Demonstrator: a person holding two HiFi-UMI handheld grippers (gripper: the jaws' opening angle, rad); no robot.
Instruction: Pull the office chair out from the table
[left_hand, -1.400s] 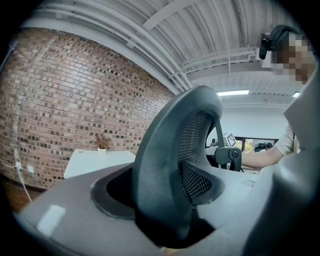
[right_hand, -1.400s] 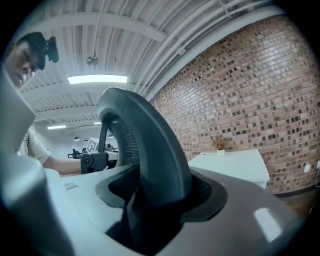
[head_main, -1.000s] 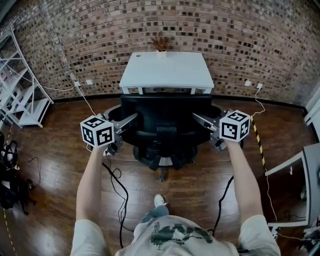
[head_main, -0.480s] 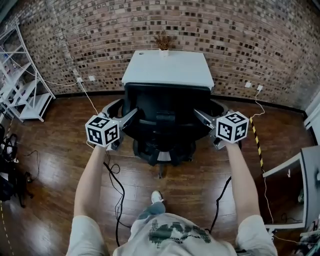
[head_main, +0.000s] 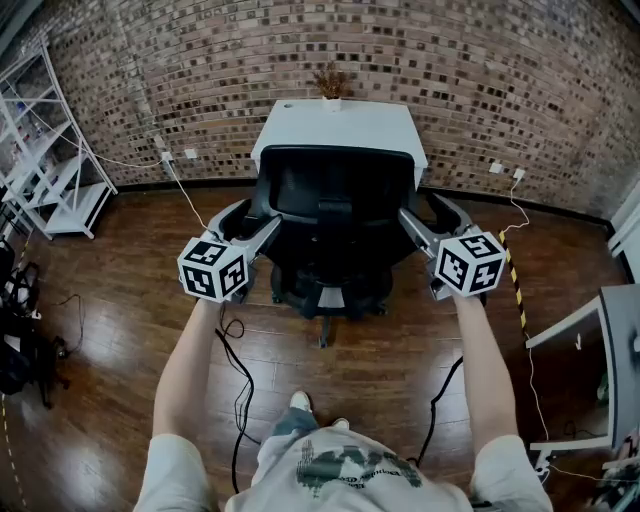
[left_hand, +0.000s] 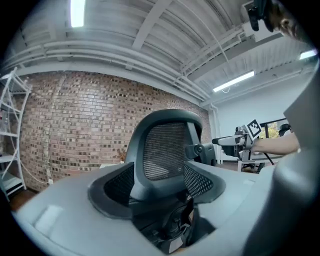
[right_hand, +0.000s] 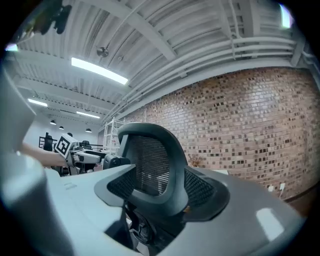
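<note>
You are holding one set of tongs in each hand, both reaching level toward a brick wall (head_main: 480, 70). The left tongs (head_main: 257, 216) are gripping the left edge of the black office chair (head_main: 335, 215), and the right tongs (head_main: 422, 208) are gripping its right edge. In each gripper view the curved frame of the mesh backrest (left_hand: 167, 147) is filling the gap between the jaws and pressing against both.

The office chair is sitting directly between the two tongs with the rear of its backrest facing you. Its wheeled base is resting on the wooden floor (head_main: 120, 300), below and between the tongs. Just beyond the tongs, a white table (head_main: 300, 125) is standing against the wall, and in the head view the top of the backrest is overlapping its near edge. A small potted plant (head_main: 330, 80) is standing at the table's far edge. A white wire shelf (head_main: 50, 150) is standing well to the left of the left tongs. A black cable (head_main: 235, 370) is lying on the floor on your side of the left tongs.
</note>
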